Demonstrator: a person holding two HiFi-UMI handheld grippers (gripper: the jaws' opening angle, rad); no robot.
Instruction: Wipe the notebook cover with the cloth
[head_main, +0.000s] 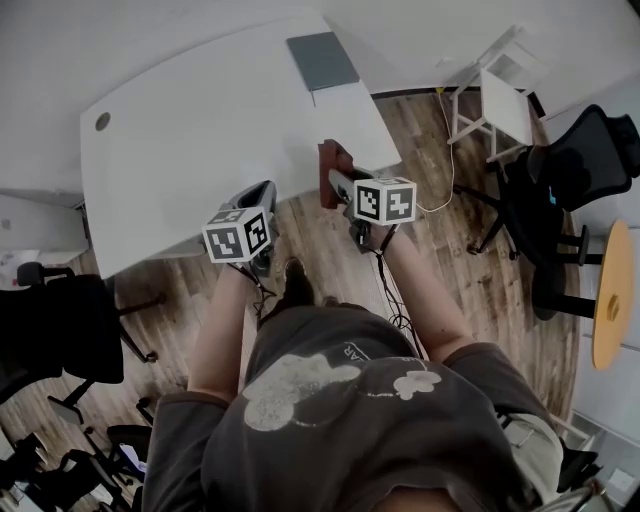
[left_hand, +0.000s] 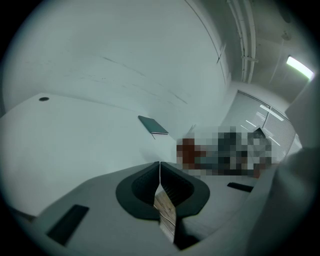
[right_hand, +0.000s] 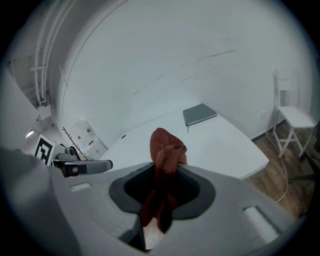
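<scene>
White table spreads ahead, with the grey notebook lying flat near its far edge, well apart from both grippers. The reach should, I judge, carry forward over the top before lowering, so the rust-red cloth meets the cover flat. The right gripper pinches that bunched cloth at the near table edge. The left gripper hangs beside it, jaws together on nothing.

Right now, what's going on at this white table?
A person stands at the white table with a hand-held gripper in each hand. The right hand-held gripper is shut on a rust-red cloth, held near the table's edge. The left hand-held gripper is shut and empty. The grey notebook lies closed at the table's far end, with nothing touching it.
</scene>
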